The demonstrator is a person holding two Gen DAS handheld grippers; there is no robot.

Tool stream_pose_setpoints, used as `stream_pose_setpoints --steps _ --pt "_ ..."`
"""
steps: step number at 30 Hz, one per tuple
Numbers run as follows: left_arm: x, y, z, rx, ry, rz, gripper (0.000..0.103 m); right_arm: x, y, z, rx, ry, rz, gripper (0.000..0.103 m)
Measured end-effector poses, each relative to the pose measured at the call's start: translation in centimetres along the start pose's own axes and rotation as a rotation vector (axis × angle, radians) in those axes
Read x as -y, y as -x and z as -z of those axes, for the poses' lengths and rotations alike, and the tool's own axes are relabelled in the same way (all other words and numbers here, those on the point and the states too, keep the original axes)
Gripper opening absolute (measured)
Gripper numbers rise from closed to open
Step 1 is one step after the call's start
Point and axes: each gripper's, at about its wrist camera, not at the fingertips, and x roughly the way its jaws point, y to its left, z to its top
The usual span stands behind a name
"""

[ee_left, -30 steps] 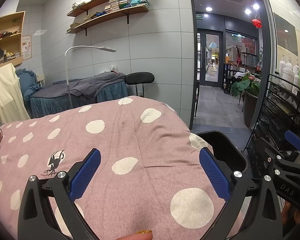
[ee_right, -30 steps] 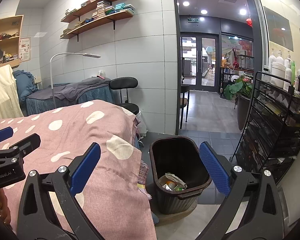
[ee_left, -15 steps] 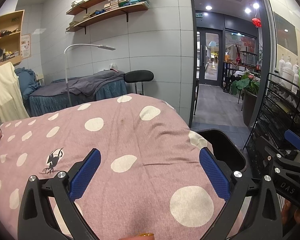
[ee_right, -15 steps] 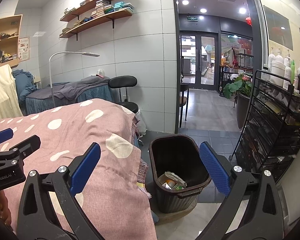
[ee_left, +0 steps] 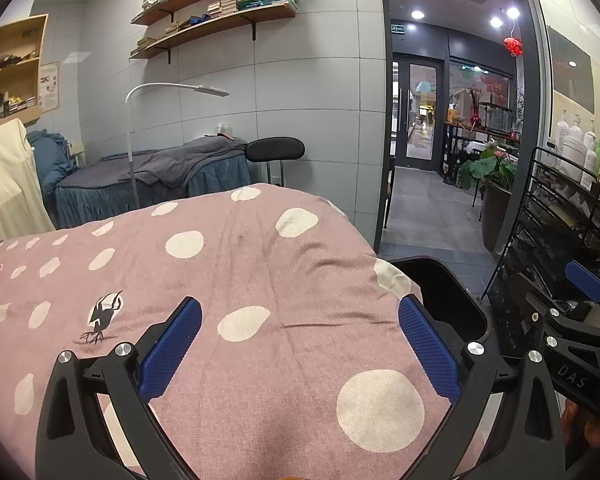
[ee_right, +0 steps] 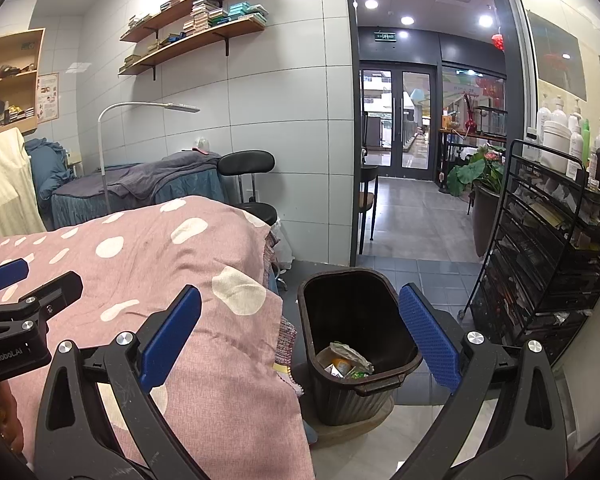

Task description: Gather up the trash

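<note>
Left wrist view: the left gripper [ee_left: 300,344], fingers spread wide and empty, hovers over the pink polka-dot blanket [ee_left: 236,272], which hides all but the rim of the black trash bin [ee_left: 452,300]. Right wrist view: the right gripper [ee_right: 300,344], likewise spread and empty, frames the bin [ee_right: 352,344] on the floor beside the blanket's edge, revealing crumpled trash [ee_right: 346,360] at its bottom; beyond stand a black wire rack [ee_right: 552,264] and glass doors [ee_right: 396,120].

Your left wrist view sits low over the pink spotted blanket [ee_left: 260,280], your right one over the bin [ee_right: 356,320], both facing the doorway [ee_right: 396,116].
</note>
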Motion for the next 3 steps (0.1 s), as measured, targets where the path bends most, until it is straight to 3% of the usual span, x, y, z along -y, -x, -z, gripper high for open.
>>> stream_pose_setpoints --steps 3 --pt "-0.12 0.00 0.07 0.003 -0.005 -0.004 0.097 -0.02 0.00 0.02 0.002 0.000 0.000 0.097"
